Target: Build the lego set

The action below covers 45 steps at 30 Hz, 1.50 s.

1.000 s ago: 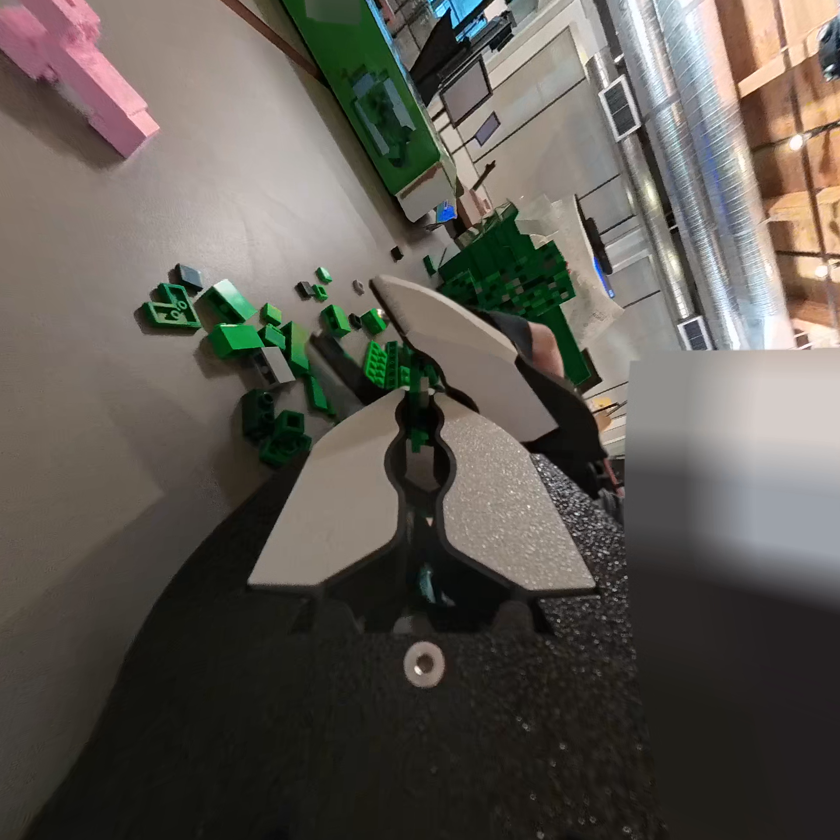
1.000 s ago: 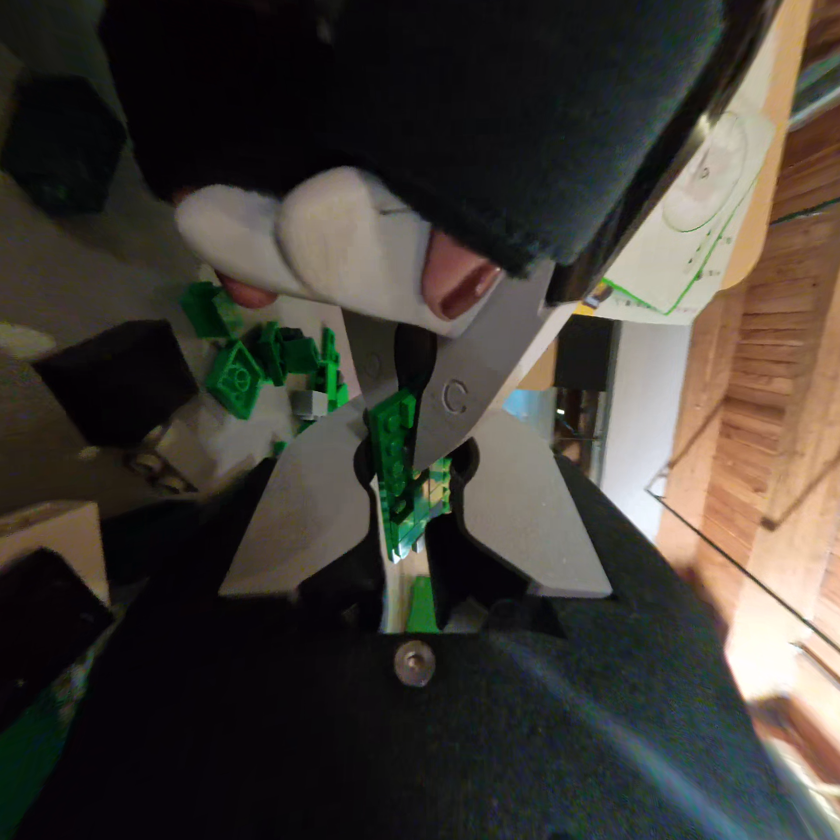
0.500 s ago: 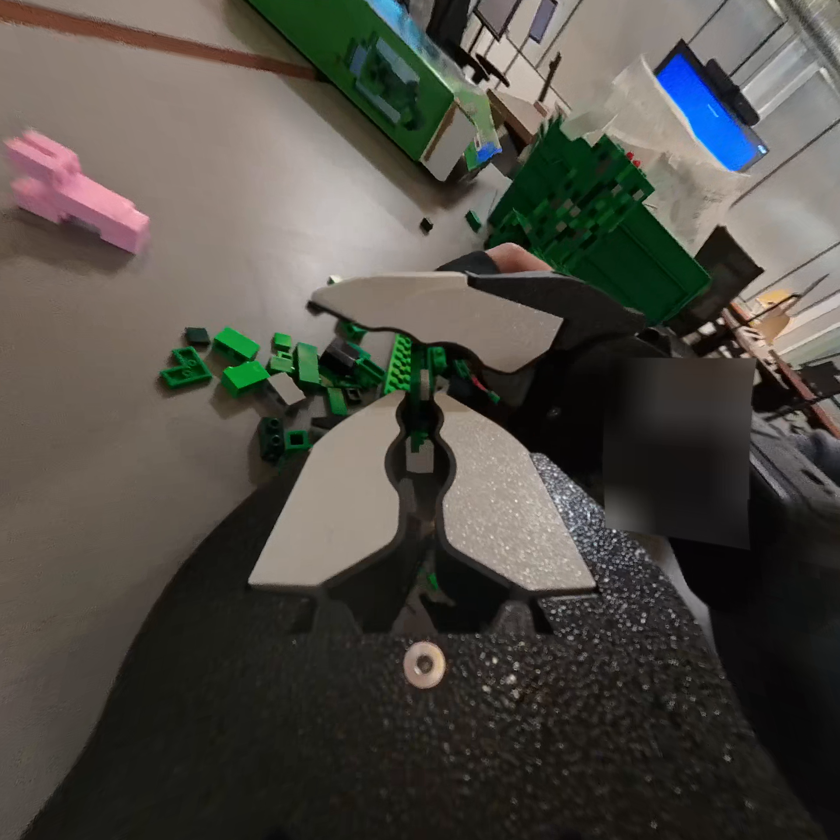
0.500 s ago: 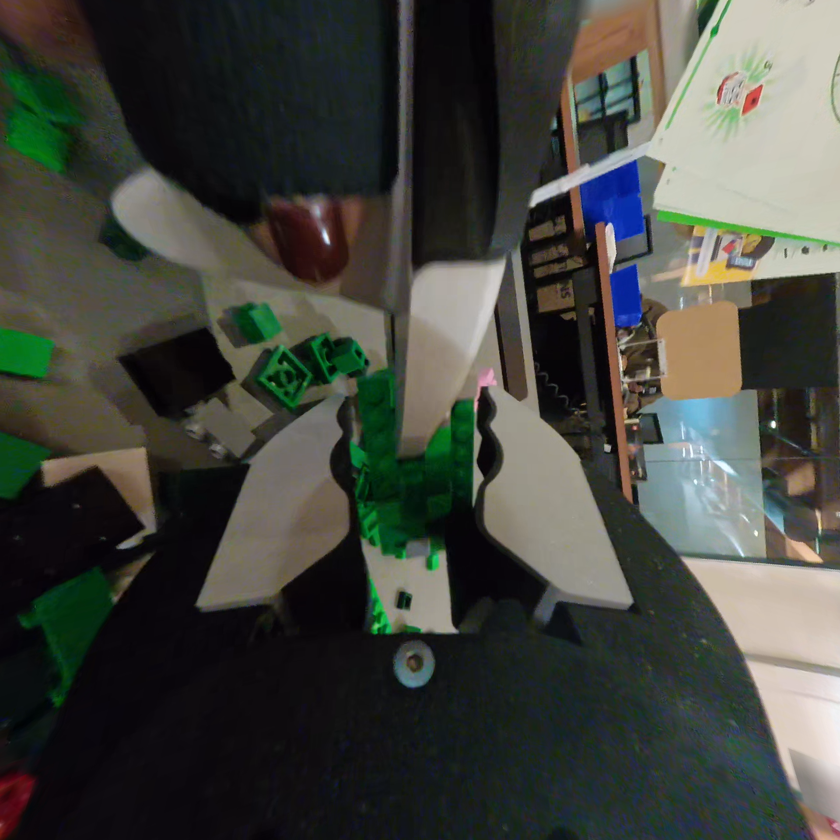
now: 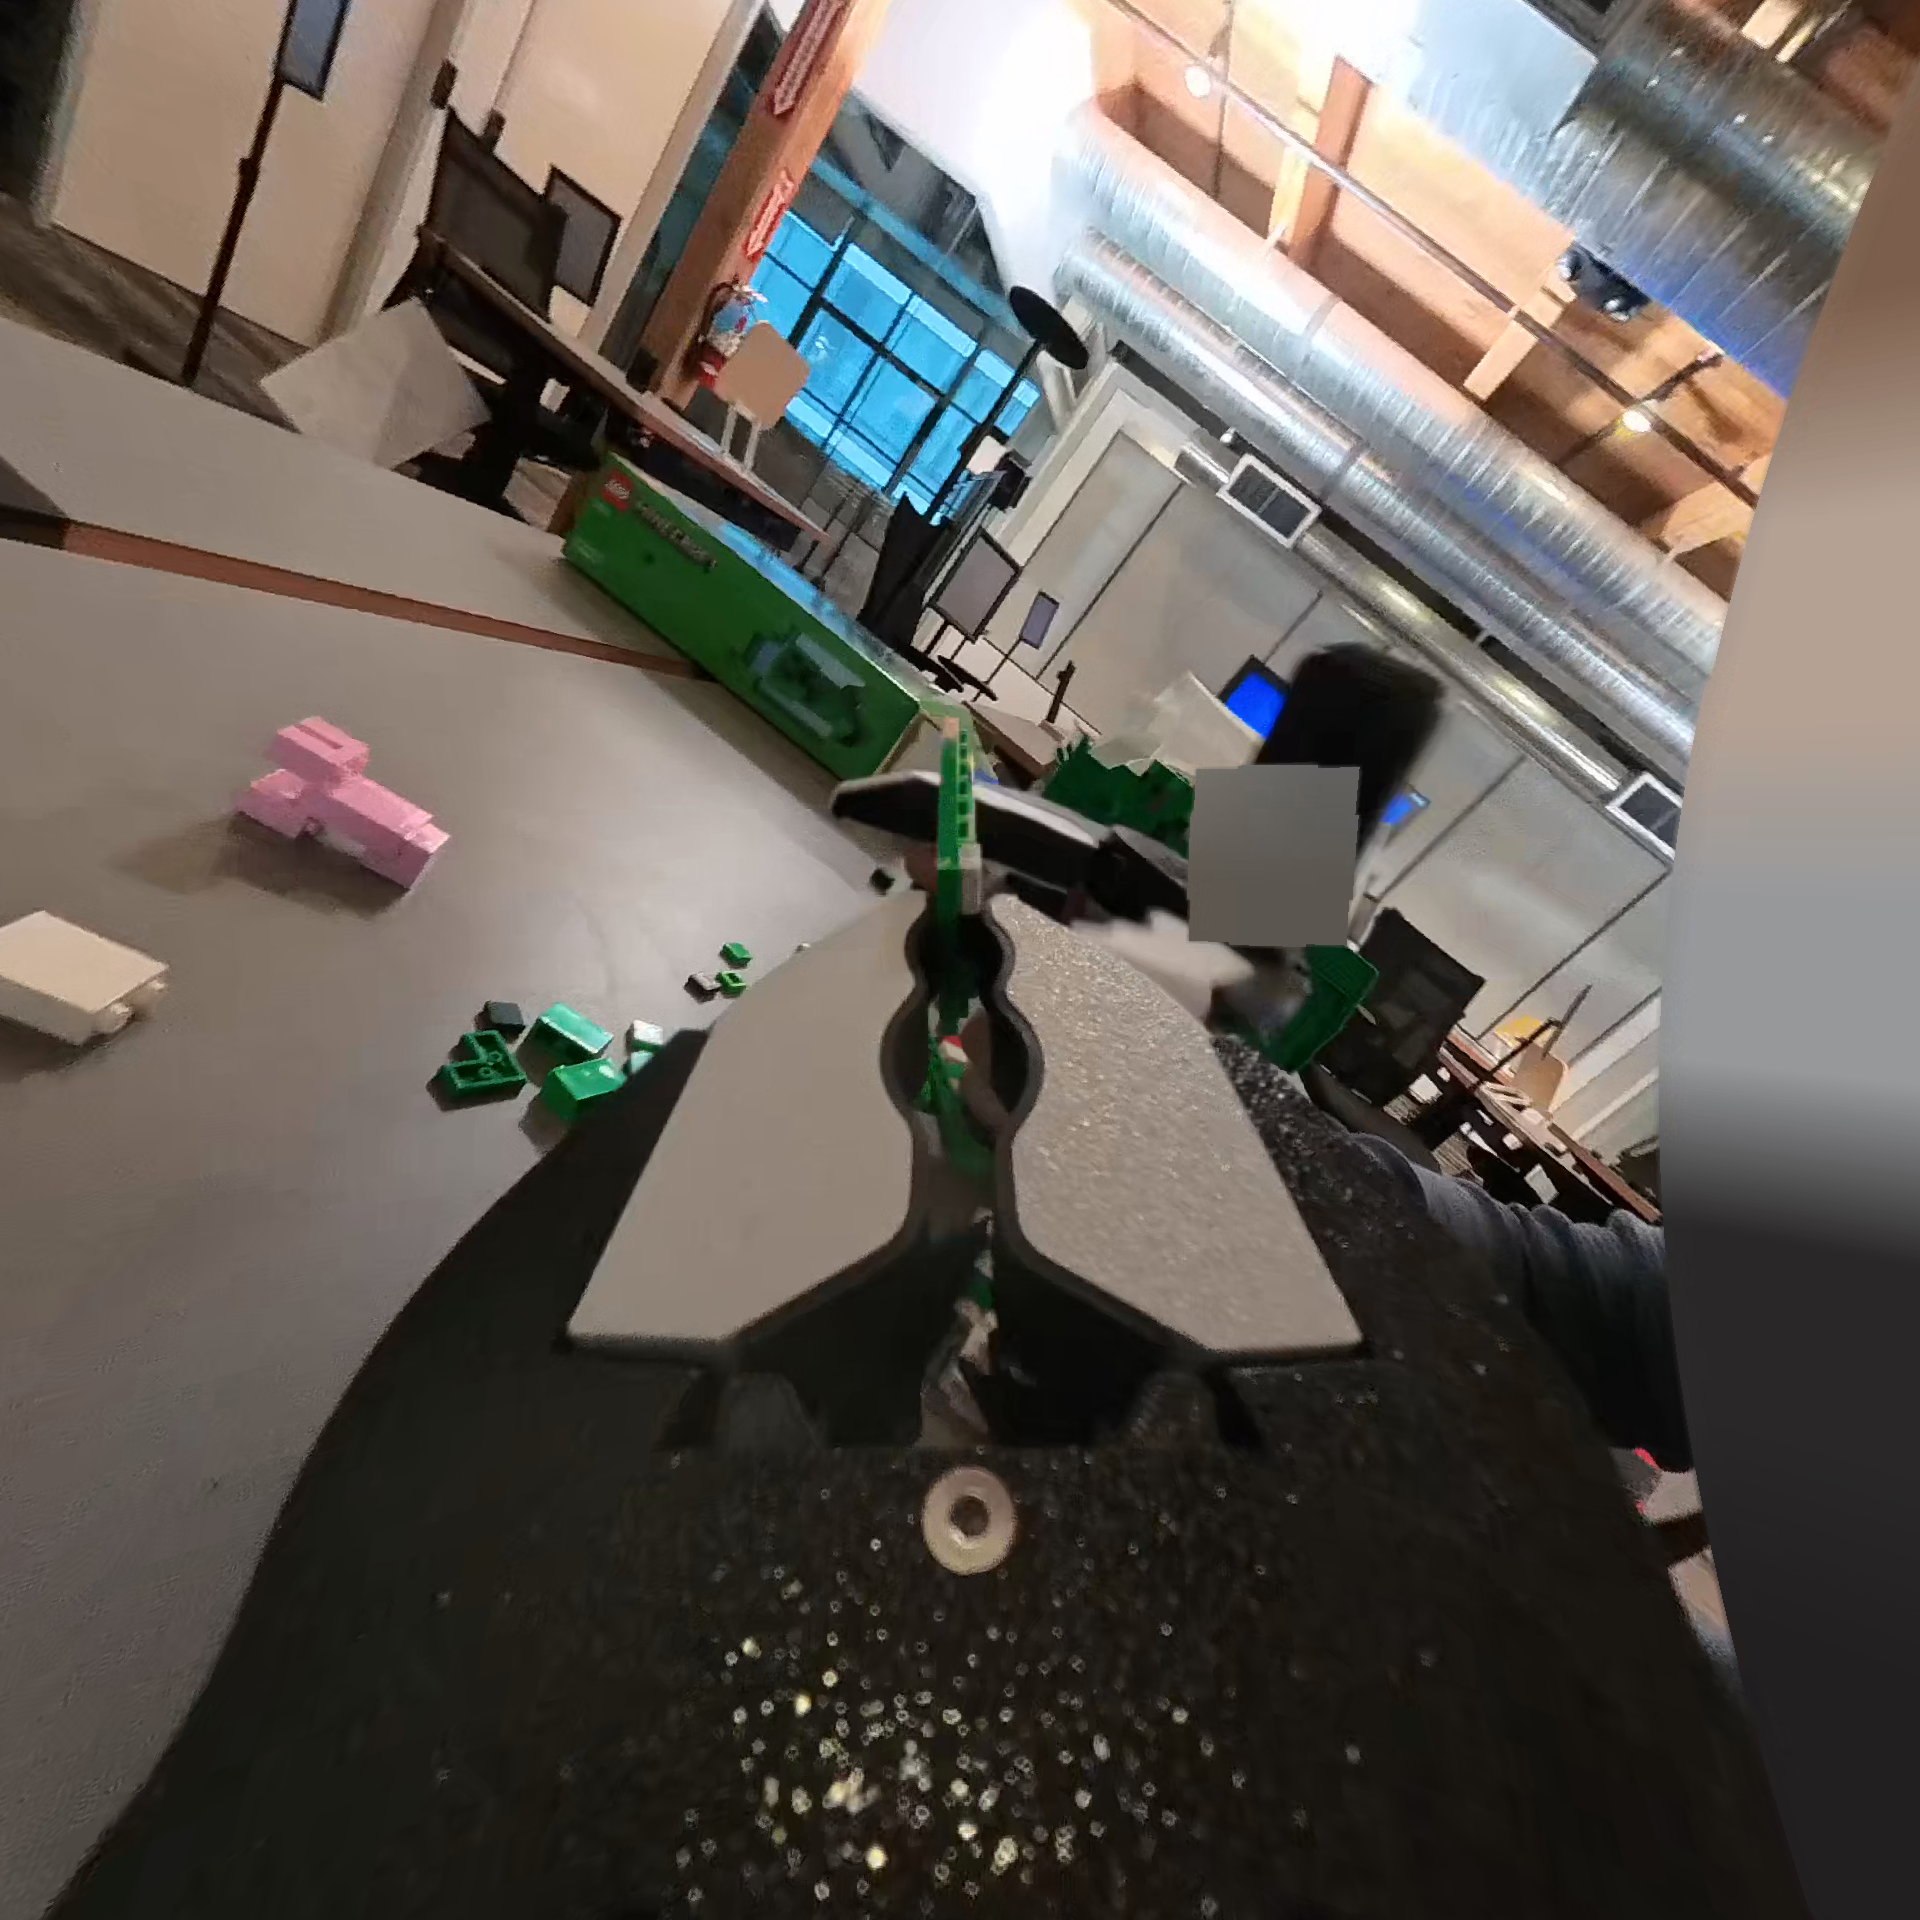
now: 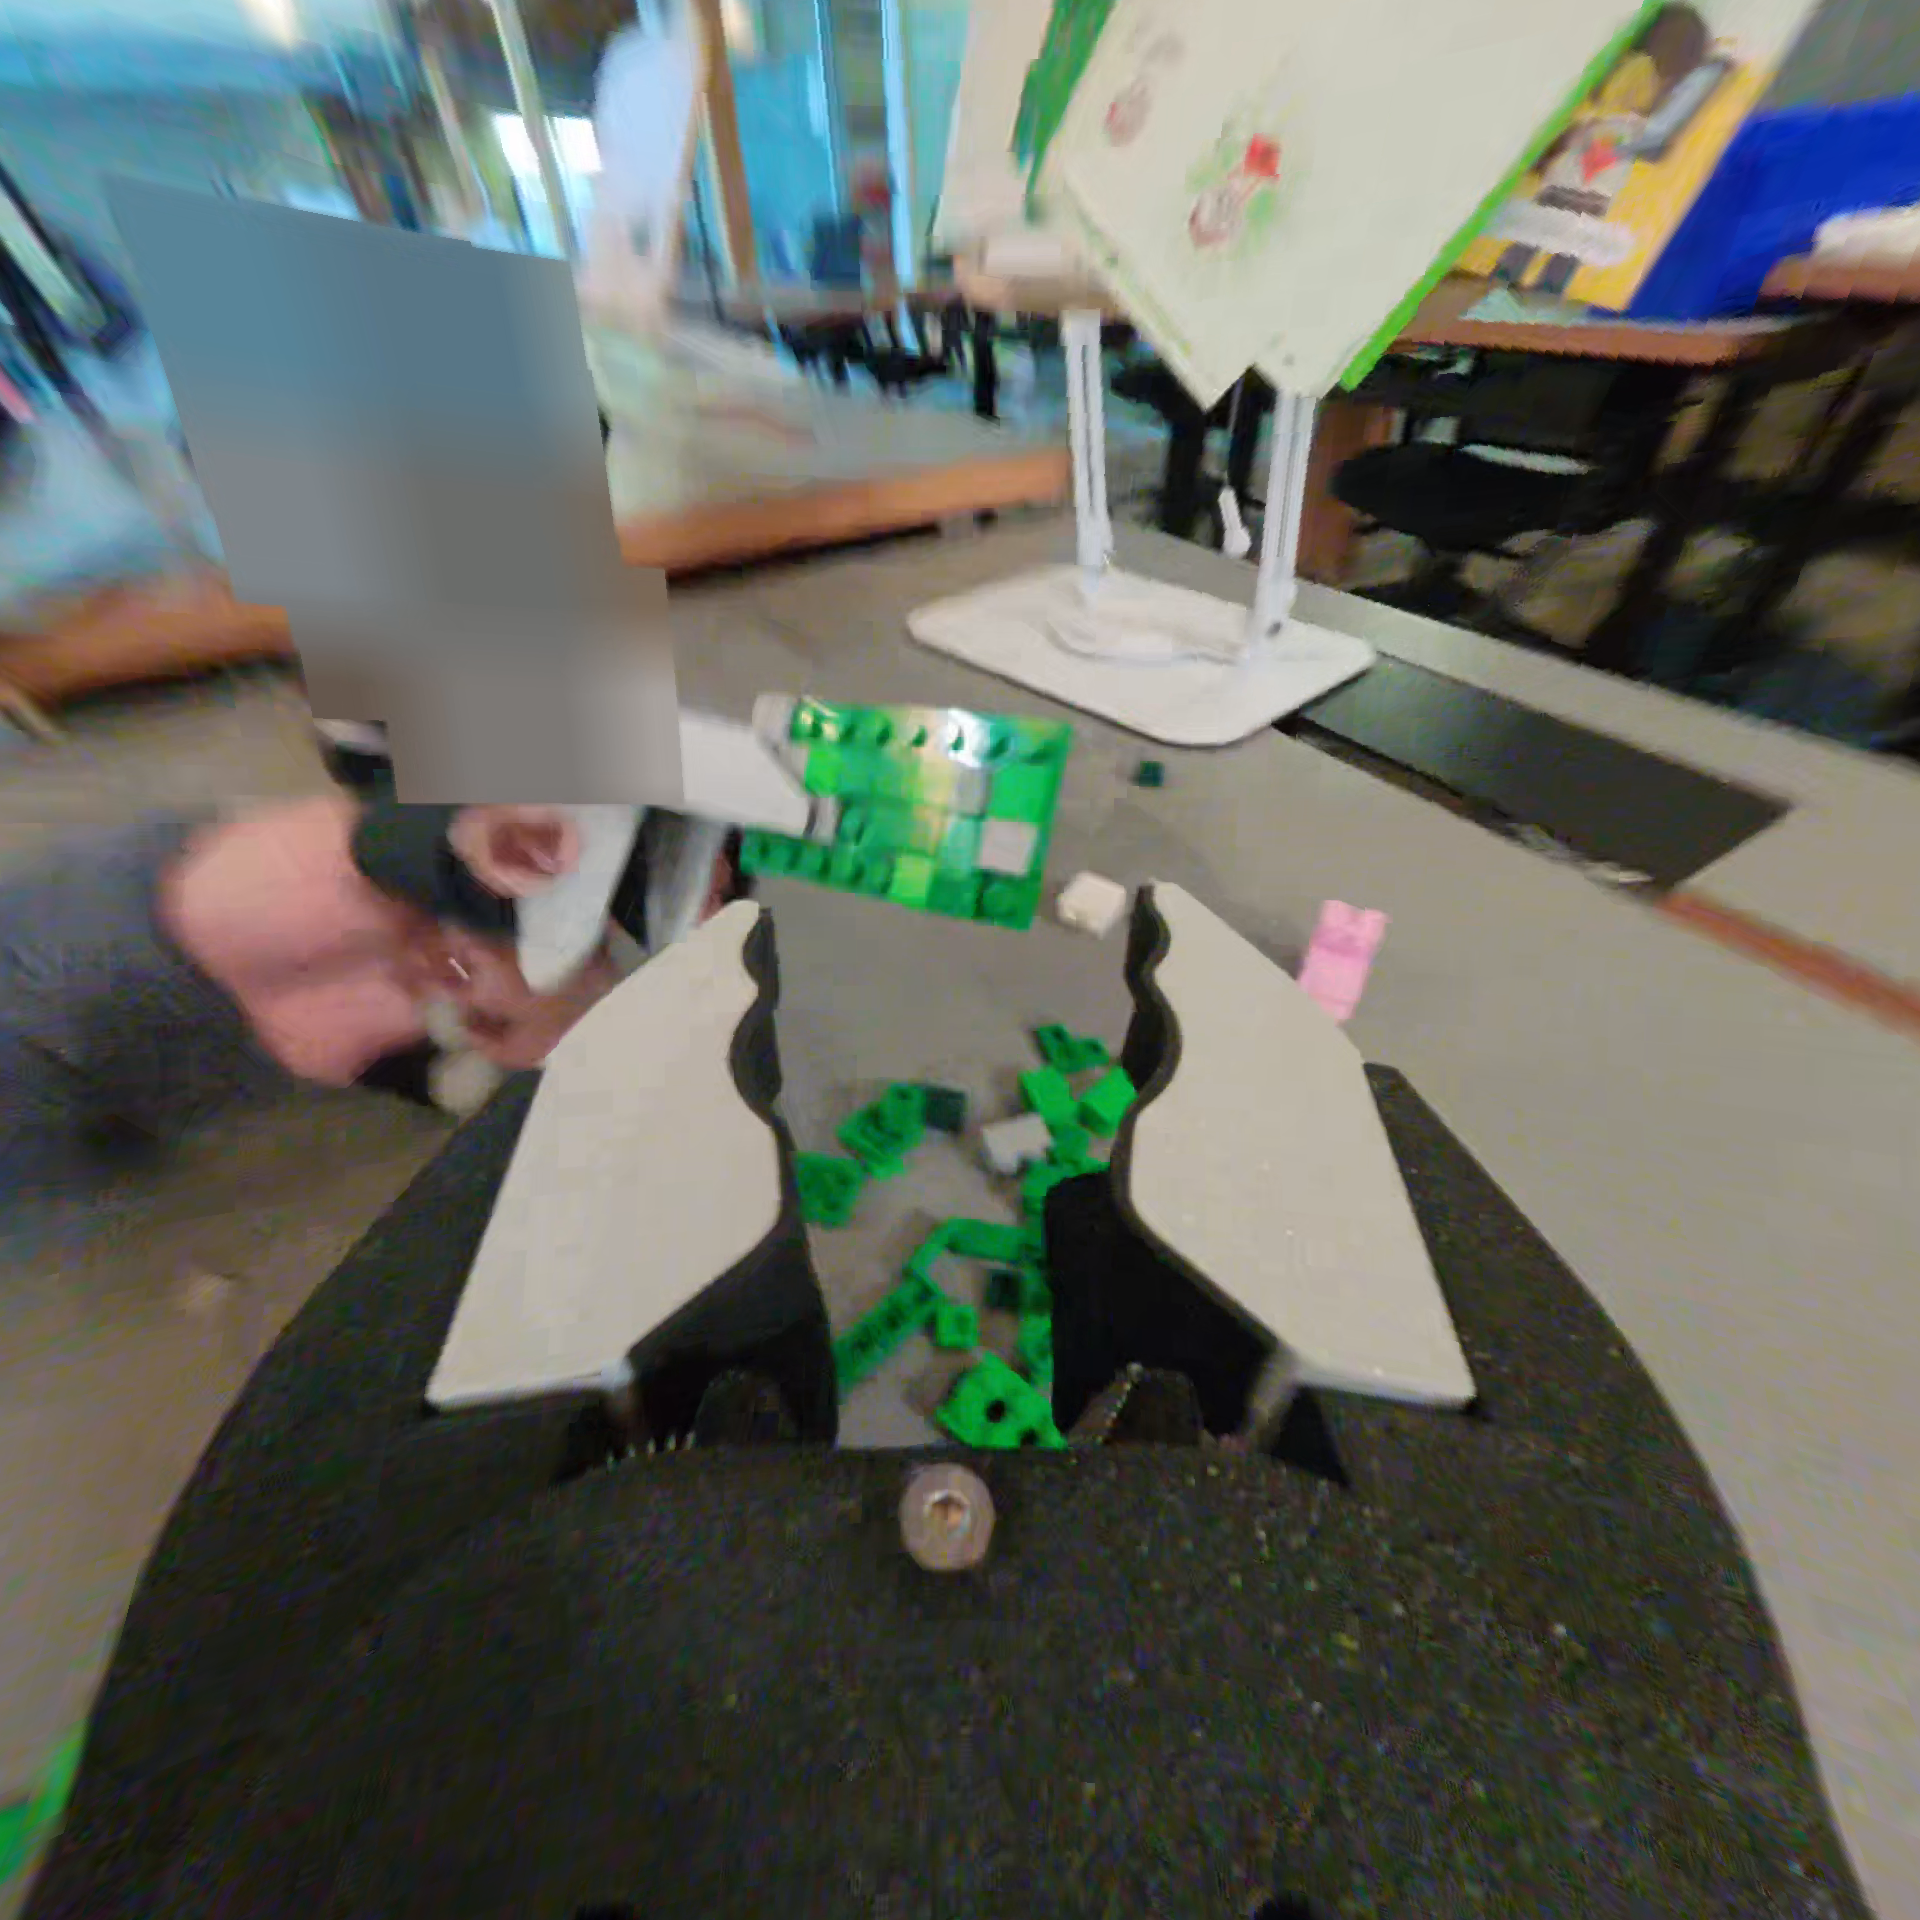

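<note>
A flat green Lego plate assembly with a few grey tiles is held in the air by my left gripper, which is shut on its edge. In the left wrist view the assembly shows edge-on and upright. My right gripper is open and empty, just short of the assembly and not touching it. The left gripper also shows in the right wrist view, coming in from the left. Loose green pieces lie on the grey table below; they also show in the left wrist view.
A pink Lego pig and a white block stand to the left. A green set box lies at the back. A white stand holds the open booklet. A person's hand grips the left tool. The tips of both grippers are at nearly the same place.
My right gripper has let go of the assembly, opened and drawn back. My left gripper stays shut on it and has lifted and turned it. Both views have swung.
</note>
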Available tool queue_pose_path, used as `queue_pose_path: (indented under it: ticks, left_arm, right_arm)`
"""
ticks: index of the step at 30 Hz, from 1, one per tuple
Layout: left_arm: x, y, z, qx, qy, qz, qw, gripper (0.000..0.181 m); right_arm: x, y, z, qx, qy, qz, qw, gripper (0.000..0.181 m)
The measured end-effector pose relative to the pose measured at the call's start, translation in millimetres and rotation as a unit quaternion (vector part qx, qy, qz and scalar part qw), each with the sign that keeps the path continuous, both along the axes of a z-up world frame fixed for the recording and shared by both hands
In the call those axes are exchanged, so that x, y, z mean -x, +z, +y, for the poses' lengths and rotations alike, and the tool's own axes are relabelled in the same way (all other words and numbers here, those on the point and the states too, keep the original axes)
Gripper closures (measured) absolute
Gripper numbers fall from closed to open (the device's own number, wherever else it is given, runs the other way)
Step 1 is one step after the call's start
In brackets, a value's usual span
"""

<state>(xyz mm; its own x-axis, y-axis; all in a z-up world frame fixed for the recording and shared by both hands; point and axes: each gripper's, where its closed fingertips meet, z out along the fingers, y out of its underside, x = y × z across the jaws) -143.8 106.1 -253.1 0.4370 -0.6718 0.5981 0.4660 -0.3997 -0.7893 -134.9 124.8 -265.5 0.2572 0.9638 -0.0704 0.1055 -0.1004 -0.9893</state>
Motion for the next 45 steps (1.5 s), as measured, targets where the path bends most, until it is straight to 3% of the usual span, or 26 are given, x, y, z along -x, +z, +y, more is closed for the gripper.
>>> queue_pose_path:
  ticks: [4, 7, 8, 10, 13, 17, 19, 22, 26, 30, 36, 39, 43, 45]
  left_arm:
    - [-18.1, 0.9, -7.9, -0.026, -0.040, 0.028, 0.998, 0.176]
    - [-27.2, -4.5, -10.7, -0.028, -0.057, 0.059, 0.996, 0.176]
    - [-28.9, -8.0, -11.6, -0.024, -0.064, 0.073, 0.995, 0.174]
    - [-33.7, -20.5, -12.1, -0.018, -0.071, 0.139, 0.988, 0.152]
    - [-43.3, -32.5, -18.3, -0.053, -0.075, 0.273, 0.958, 0.136]
    - [-58.0, -60.9, -31.3, -0.073, -0.112, 0.430, 0.893, 0.159]
    - [-59.8, -75.5, -31.1, -0.056, -0.118, 0.466, 0.875, 0.173]
    - [-59.1, -75.8, -24.8, -0.011, -0.106, 0.424, 0.899, 0.175]
    - [-41.6, -56.3, -6.0, 0.070, -0.039, 0.267, 0.960, 0.175]
    - [-30.4, -35.7, -3.9, 0.119, -0.037, 0.112, 0.986, 0.175]
    - [-44.8, -36.8, -13.6, 0.138, -0.083, 0.104, 0.981, 0.175]
    - [-47.0, -46.3, -14.4, 0.145, -0.078, 0.144, 0.976, 0.175]
    - [-48.3, -42.9, -14.9, 0.126, -0.088, 0.128, 0.980, 0.174]
    - [-45.7, -34.6, -12.6, 0.116, -0.087, 0.094, 0.985, 0.161]
  right_arm:
    - [-11.2, 18.9, -3.5, 0.140, 0.084, 0.107, 0.981, 0.147]
    - [-17.3, 20.9, -9.9, 0.162, 0.137, 0.109, 0.971, 0.166]
    - [-19.4, 20.4, -13.3, 0.158, 0.156, 0.095, 0.970, 0.167]
    - [-22.8, 13.8, -20.5, 0.135, 0.181, 0.039, 0.973, 0.174]
    - [-28.5, -9.9, -32.8, 0.081, 0.207, -0.093, 0.970, 0.174]
    - [-30.8, -21.1, -53.4, 0.035, 0.253, -0.179, 0.950, 0.174]
    - [-34.0, -29.2, -56.4, 0.015, 0.259, -0.221, 0.940, 0.174]
    - [-31.6, -30.9, -44.6, -0.038, 0.213, -0.240, 0.946, 0.167]
    - [-27.9, -25.9, -21.8, -0.123, 0.129, -0.258, 0.949, 0.109]
    - [-10.7, -28.0, -14.0, -0.271, 0.060, -0.287, 0.917, 0.084]
    - [9.9, -27.4, -12.0, -0.433, -0.021, -0.297, 0.851, 0.079]
    - [8.0, -33.5, -8.0, -0.449, -0.030, -0.318, 0.834, 0.098]
    - [7.7, -33.8, -11.0, -0.410, -0.013, -0.291, 0.864, 0.099]
    - [8.5, -32.7, -15.2, -0.394, 0.002, -0.272, 0.878, 0.100]
